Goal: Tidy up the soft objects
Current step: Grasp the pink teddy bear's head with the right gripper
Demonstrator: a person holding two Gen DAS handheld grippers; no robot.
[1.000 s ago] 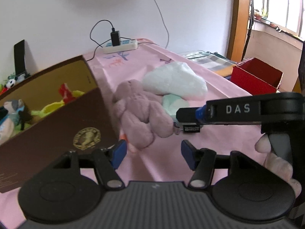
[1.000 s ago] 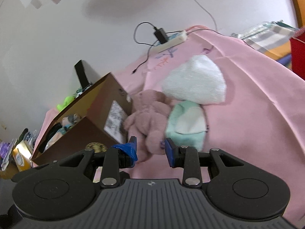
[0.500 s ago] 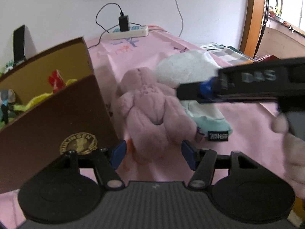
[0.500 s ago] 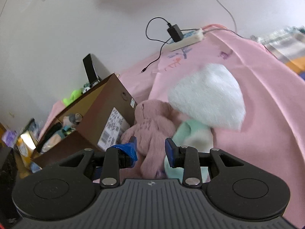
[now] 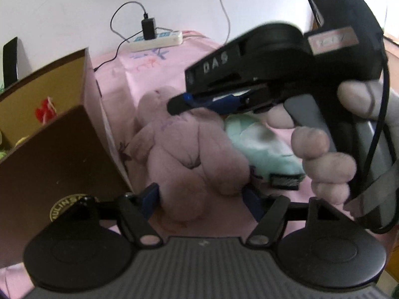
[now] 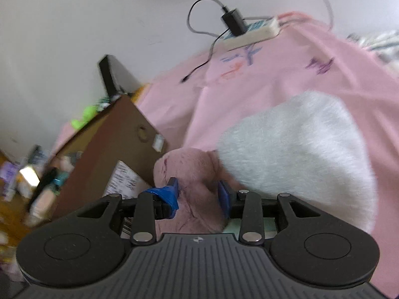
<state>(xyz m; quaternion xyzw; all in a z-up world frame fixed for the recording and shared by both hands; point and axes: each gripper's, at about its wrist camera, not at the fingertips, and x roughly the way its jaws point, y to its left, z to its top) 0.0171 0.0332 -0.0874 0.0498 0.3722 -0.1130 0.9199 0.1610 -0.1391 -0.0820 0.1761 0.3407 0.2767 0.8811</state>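
Right now the pink plush bear [image 5: 189,159] lies on the pink cloth [image 5: 159,74], just beside the brown cardboard box [image 5: 57,154], w/ a mint-green soft item [image 5: 259,144] touching its other side and a white fluffy piece [image 6: 299,149] behind its head. Left gripper [image 5: 200,203] sits low at the bear's bottom end, blue pads spread wide on either side of the legs, not pinching; whether they touch the plush can't be told. Right gripper [image 6: 198,195] is at the bear's head: in its own view the head [image 6: 187,172] fills the gap btwn the two blue fingers [image 6: 169,194], which look pressed into the fur, so it reads as clamped on the bear. From the left cam the right gripper [image 5: 179,104] shows blurred, tips at the head, held by a hand [image 5: 324,154].

Vs 0.5 s ago: right gripper was short of the bear w/ nothing btwn its fingers; it has since come fwd onto the head. Left gripper is closer to the bear, same wide spread. Bear's spot by the box is about unchanged.
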